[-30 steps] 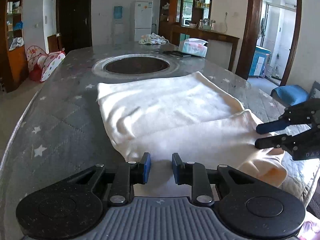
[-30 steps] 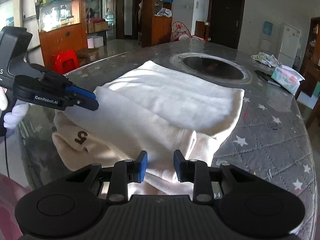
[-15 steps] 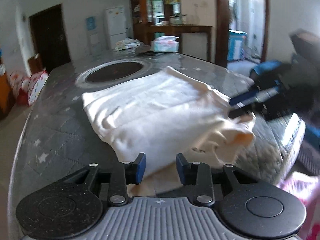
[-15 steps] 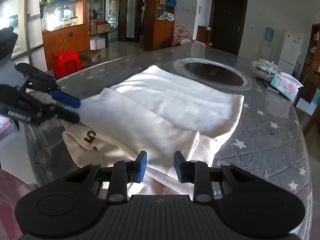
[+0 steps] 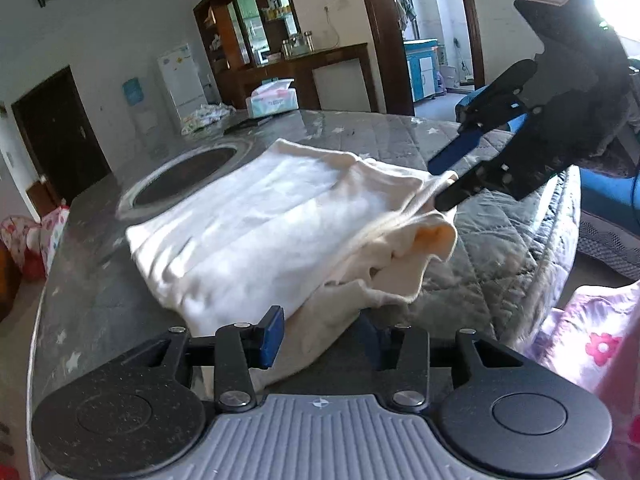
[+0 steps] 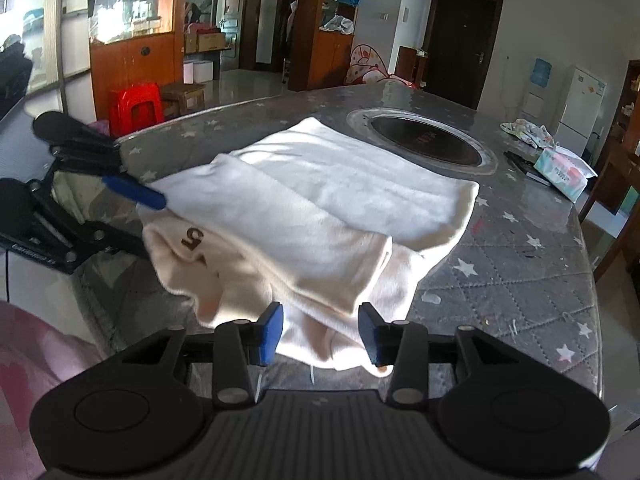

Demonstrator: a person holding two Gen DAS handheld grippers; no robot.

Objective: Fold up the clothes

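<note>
In the left wrist view, a cream folded garment [image 5: 280, 216] lies on a grey table [image 5: 500, 240] with a quilted cover dotted with white stars. The near edge of the cloth hangs down toward the camera. The left gripper [image 5: 320, 334] sits at the bottom of the view. Its 2 blue pads are spreading apart, and a flap of the cloth lies between them. The pads do not seem to squeeze it. On the right, the right gripper [image 5: 444, 184] reaches in from the side, with its tips right at the right corner of the cloth. Far back on the table are a round dark plate [image 5: 184, 178] set into the top, a tissue box [image 5: 272, 98] and a small bundle of patterned cloth [image 5: 206, 116]. A white fridge [image 5: 180, 80] stands by the far wall.

In the right wrist view, the same garment [image 6: 320, 208] lies in the middle of the table [image 6: 520, 260]. A dark number 5 [image 6: 194, 236] shows on its near left part. The right gripper [image 6: 320, 330] is at the bottom, and its pads are also spreading apart. The near edge of the cloth lies loose between them. The left gripper [image 6: 148, 204] comes in from the left, its blue tip at the left corner of the cloth. A red stool [image 6: 136, 104] stands on the floor far to the left.
</note>
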